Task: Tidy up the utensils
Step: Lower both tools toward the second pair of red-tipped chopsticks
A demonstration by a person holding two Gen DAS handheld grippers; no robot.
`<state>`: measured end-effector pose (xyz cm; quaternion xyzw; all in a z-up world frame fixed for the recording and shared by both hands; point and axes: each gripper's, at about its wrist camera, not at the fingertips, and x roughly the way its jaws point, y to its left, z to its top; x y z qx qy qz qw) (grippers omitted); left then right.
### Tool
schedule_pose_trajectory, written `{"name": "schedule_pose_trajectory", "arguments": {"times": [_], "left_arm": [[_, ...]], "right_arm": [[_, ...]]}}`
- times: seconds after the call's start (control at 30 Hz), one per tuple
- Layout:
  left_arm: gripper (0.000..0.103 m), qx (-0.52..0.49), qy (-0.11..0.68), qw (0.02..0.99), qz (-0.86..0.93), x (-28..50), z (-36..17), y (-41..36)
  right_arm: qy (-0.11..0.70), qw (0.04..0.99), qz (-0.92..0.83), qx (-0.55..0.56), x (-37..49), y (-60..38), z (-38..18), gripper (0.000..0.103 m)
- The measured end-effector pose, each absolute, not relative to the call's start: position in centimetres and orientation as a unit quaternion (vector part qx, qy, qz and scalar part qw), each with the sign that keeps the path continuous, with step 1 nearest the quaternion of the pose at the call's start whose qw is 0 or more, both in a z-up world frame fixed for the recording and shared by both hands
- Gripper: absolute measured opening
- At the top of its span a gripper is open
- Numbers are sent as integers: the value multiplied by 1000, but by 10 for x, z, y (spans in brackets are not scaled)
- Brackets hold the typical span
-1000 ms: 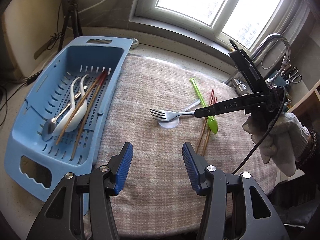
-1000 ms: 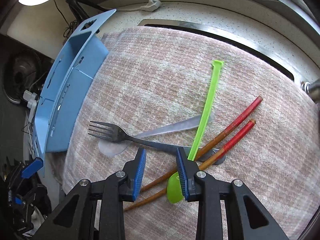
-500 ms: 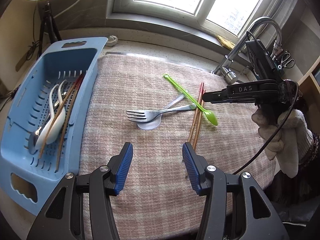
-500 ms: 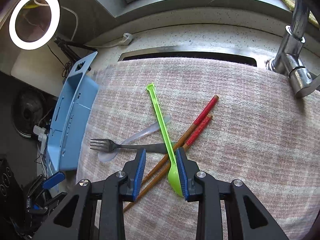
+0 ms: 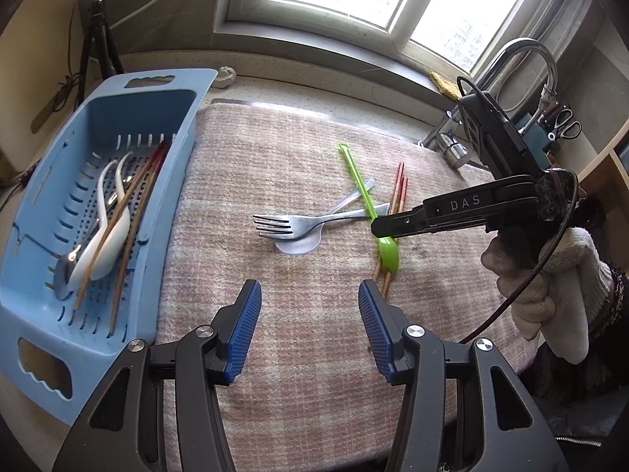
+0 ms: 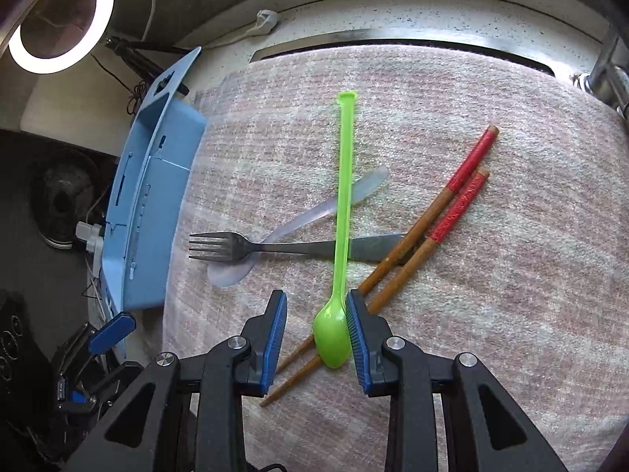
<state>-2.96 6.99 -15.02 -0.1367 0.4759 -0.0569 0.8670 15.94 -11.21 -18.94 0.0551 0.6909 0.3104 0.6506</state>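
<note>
A green plastic spoon (image 6: 341, 212) lies on the checked cloth (image 6: 491, 295) across a metal fork (image 6: 236, 246), a clear plastic spoon (image 6: 310, 216) and two red-tipped wooden chopsticks (image 6: 440, 212). My right gripper (image 6: 316, 330) is open, with the green spoon's bowl between its blue pads and touching the right pad. It also shows in the left wrist view (image 5: 387, 228) above the green spoon (image 5: 387, 251). My left gripper (image 5: 308, 322) is open and empty over the near cloth. The blue basket (image 5: 47, 244) at left holds spoons and chopsticks.
A tap (image 5: 523, 78) stands at the back right by the window. A ring light on a tripod (image 5: 96, 39) stands behind the basket. Scissors (image 5: 566, 122) hang at far right. The cloth's front edge is close under my left gripper.
My right gripper has come down and forward, so the green spoon's bowl now sits between its pads. The left gripper's view has shifted slightly; it stays open.
</note>
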Motion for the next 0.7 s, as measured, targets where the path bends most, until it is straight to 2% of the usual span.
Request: {"name": "schedule_pose_trajectory", "arguments": {"times": [0.2,0.53,0.7], "left_arm": [[50,-140,476,867,-52,-34,-150,71],[50,-122,470,871,-77,-27,-149,62],[50,-113,474,867,-101,-14,-151,51]], "right_arm": [[687,647,322,76,158,-96,-189,28],[660,710,233,76,162,-154,-174,28],[667,711,212,69,159,-157,-183,21]]}}
